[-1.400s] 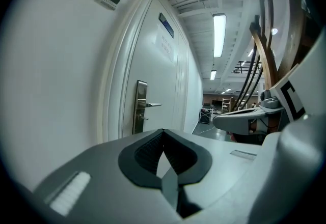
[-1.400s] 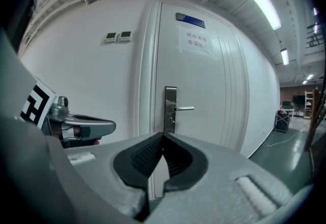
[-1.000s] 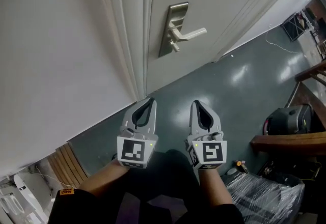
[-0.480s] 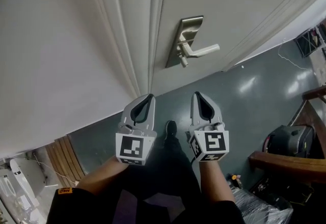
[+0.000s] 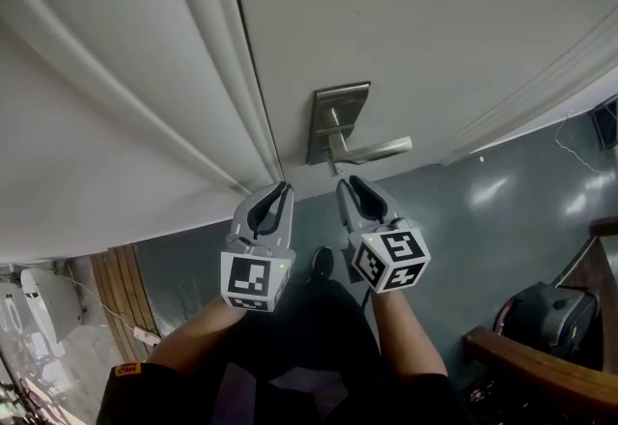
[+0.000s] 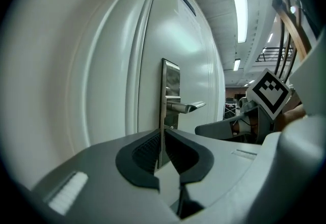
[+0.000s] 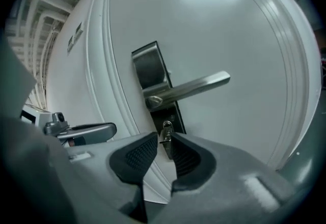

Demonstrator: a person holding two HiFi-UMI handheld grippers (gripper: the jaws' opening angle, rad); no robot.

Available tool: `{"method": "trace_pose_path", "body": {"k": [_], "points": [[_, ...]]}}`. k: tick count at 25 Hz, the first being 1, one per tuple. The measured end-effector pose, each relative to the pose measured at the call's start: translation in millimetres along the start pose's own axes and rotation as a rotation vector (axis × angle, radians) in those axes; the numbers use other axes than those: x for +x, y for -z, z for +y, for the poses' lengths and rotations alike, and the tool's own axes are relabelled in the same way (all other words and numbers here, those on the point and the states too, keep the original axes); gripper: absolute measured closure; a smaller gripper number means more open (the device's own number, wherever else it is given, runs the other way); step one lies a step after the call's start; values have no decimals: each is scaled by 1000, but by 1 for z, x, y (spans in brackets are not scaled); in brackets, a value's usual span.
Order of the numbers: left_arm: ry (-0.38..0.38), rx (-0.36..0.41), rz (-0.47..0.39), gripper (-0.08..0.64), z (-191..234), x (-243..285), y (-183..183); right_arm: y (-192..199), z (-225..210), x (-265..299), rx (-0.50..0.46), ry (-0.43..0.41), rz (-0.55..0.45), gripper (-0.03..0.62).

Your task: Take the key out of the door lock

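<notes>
**Key in lock, R gripper open at it**

White door (image 5: pixel 406 17), w/ grey floor (image 5: pixel 502 211) below, is faced by both grippers. Left gripper (image 5: pixel 278 189) is held low near the door edge, jaws closed together w/ nothing between. Steel lock plate (image 5: pixel 338 119) w/ lever handle (image 5: pixel 379 150) is seen at centre. Key (image 7: pixel 165 135) is seated in the keyhole under the lever. Right gripper (image 5: pixel 348 184) is held just below the plate, jaws apart; key is framed in the gap, not gripped.
</notes>
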State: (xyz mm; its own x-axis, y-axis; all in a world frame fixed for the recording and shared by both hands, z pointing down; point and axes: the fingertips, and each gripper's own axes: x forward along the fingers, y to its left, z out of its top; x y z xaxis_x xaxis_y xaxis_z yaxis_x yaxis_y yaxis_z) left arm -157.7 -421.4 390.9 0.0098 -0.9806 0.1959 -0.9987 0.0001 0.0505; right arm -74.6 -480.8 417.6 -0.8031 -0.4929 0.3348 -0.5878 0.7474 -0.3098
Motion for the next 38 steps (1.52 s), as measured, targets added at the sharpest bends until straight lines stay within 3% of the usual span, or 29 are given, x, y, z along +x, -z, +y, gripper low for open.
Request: {"method": "trace_pose_path", "body": {"k": [2, 7, 13, 20, 28, 38], "points": [[-24, 4, 25, 495, 1, 8, 6, 3, -5, 10, 48, -44, 21, 522], [-82, 12, 69, 494, 7, 16, 15, 5, -3, 27, 205, -171, 43, 503], [-117, 19, 89, 497, 10, 16, 18, -2, -3, 37, 518, -325, 3, 506], [-134, 35, 94, 512, 12, 12, 18, 3, -7, 44, 809, -457, -35, 548], [-124, 40, 93, 523, 9, 7, 19, 4, -7, 48, 965, -507, -41, 563], [-111, 46, 80, 528, 7, 0, 16, 6, -7, 44, 1042, -473, -47, 574]]}}
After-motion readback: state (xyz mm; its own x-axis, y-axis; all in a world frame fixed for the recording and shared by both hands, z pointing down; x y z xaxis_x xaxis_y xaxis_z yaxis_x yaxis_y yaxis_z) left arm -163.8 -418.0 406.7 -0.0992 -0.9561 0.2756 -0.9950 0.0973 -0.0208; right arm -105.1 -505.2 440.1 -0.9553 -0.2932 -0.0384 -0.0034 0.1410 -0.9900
